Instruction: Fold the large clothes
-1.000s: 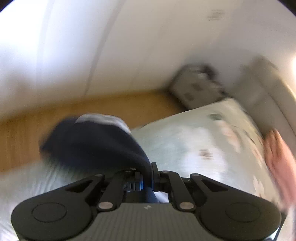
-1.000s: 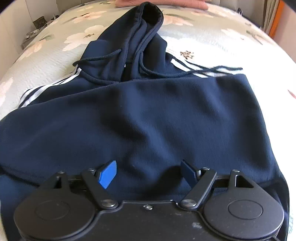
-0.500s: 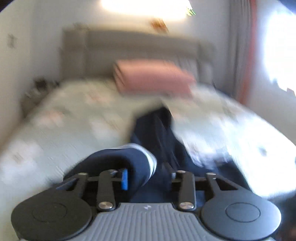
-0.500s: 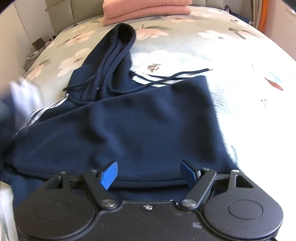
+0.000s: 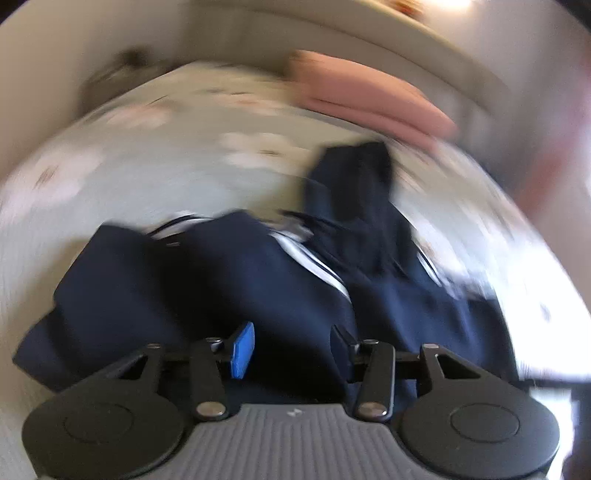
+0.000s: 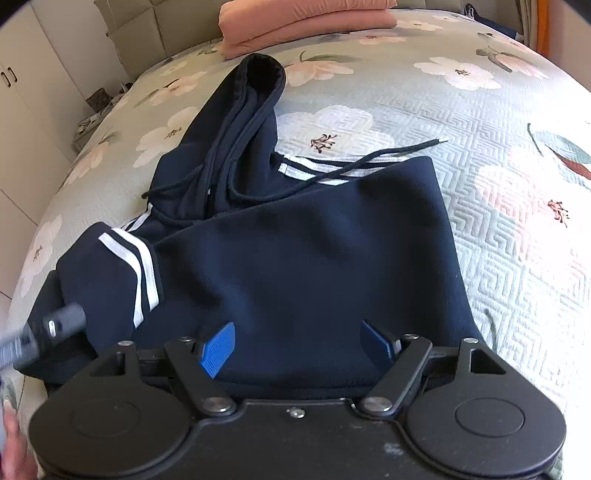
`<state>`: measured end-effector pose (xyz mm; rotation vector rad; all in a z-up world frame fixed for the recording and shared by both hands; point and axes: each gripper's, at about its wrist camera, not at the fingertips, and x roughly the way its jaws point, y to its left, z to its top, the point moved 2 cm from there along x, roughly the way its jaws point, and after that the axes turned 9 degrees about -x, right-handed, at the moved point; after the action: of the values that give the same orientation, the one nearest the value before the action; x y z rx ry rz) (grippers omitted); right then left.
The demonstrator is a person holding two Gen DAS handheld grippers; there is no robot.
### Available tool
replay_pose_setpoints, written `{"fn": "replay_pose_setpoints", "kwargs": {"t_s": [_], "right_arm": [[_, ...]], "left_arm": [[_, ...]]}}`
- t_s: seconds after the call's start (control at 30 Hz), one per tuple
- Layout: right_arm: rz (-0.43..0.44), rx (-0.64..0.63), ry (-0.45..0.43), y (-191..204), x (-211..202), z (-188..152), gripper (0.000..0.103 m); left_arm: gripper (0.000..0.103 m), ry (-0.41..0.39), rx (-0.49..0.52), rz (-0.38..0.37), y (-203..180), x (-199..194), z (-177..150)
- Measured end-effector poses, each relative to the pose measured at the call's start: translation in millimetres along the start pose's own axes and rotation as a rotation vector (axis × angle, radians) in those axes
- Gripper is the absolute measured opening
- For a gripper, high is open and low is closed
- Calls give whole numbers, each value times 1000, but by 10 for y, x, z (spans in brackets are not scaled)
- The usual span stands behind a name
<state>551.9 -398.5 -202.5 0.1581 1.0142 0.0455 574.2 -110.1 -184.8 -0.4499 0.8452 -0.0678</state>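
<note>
My left gripper had its jaws opening, nothing pinched between the blue pads, only the navy fleece hoodie with white sleeve stripes lying under and ahead of the fingertips. My right gripper stood wide apart and empty, hovering over the near hem of the same hoodie, which sat flat on the pale green quilted floral bedspread. Progress, as I judged it: both sleeves looked brought in across the body, the striped cuff resting left of my right fingers on top of the torso, so the width was already narrowed. The hood lay stretched out far ahead of the fingers, drawstrings loose, one trailing right onto the bedspread. Probably left to do: tuck the hood back, fold the body bottom to top, square it off. The left view was smeared, so edge alignment on that side was unclear. Folded pink blanket sat well beyond the hood, out of the way.
</note>
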Motion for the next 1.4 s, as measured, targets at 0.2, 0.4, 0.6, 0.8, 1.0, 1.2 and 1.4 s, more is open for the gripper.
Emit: {"fn": "replay_pose_setpoints", "kwargs": {"t_s": [0.2,0.4,0.6,0.8,1.0,1.2,1.4], "right_arm": [[-57,-13,35,-145,-16,-47,90],[-115,91,6,-478,-240,-132,90],[-196,191,-29,-703,-410,-162,90],[7,202,-43,-598,-314,-149,90],[102,221,-13,-404,162,-5,91],[259,213,15,-254,477,64,66],[173,-43,-144,223,-15,437,19]], "left_arm": [[39,75,-372,-156,260,507,252],[11,19,109,-301,-896,142,71],[40,153,479,-355,-1537,203,-618],[41,209,371,-256,-846,-18,-665],[41,192,186,-186,-268,-208,-355],[41,167,172,-139,-88,-276,-229],[41,73,155,-117,-98,-323,-28]]}}
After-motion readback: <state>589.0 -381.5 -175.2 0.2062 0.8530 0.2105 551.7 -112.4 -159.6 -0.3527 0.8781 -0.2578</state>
